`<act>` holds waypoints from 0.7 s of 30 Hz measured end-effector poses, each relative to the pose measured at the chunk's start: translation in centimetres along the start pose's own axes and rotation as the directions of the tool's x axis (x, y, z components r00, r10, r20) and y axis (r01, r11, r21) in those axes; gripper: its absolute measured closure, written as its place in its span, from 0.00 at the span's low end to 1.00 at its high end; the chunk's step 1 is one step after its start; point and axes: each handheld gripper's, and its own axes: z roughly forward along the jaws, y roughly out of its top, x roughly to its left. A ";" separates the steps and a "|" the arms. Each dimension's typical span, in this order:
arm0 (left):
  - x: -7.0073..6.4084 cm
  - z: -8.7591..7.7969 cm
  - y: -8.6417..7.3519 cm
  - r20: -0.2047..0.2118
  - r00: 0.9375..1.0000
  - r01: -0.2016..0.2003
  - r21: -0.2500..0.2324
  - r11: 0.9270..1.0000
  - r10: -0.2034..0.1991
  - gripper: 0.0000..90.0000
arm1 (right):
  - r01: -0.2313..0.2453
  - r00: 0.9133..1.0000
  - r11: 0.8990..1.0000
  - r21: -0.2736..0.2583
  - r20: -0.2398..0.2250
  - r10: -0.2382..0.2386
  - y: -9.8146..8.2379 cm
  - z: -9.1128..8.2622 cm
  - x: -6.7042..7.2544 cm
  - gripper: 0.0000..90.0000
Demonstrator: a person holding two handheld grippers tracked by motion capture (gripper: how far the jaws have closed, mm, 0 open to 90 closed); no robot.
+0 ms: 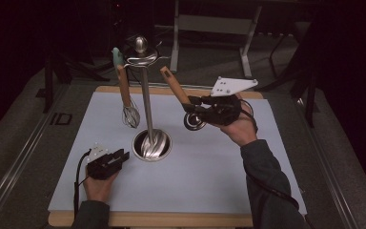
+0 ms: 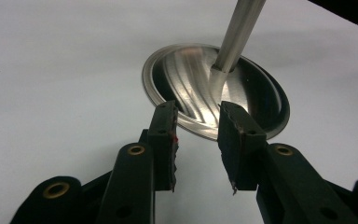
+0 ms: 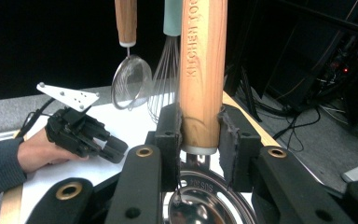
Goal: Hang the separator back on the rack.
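You are at the hanging step: your right gripper [image 1: 196, 106] is clamped on the wooden handle of a ladle [image 3: 203, 74], held aloft just right of the steel stand [image 1: 146, 98]. Next, lift its handle end up to the stand's top hooks. Your left gripper [image 1: 108, 162], jaws apart and empty, rests just left of the stand's base. The pale mat [image 1: 205, 171] lies under the stand; the room behind it is dark.

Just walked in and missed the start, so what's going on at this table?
A person is working at a utensil stand. The right hand-held gripper is shut on the wooden handle of a ladle, lifted near the stand's top hooks. A whisk already hangs there. The left hand-held gripper rests open beside the stand's base.
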 end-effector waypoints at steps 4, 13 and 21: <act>0.0 0.0 0.0 0.001 1.000 0.001 0.000 1.000 -0.001 0.75 | 0.000 1.000 1.000 -0.009 -0.006 0.000 0.1 0.1 0.1 0.79; 0.0 0.0 0.0 -0.001 1.000 0.001 -0.001 1.000 -0.001 0.75 | 0.002 1.000 1.000 -0.014 -0.006 -0.002 0.5 0.1 0.1 0.79; 0.0 0.0 0.0 0.000 1.000 0.001 0.000 1.000 -0.001 0.75 | 0.008 1.000 1.000 -0.023 -0.006 -0.008 0.9 0.0 0.2 0.79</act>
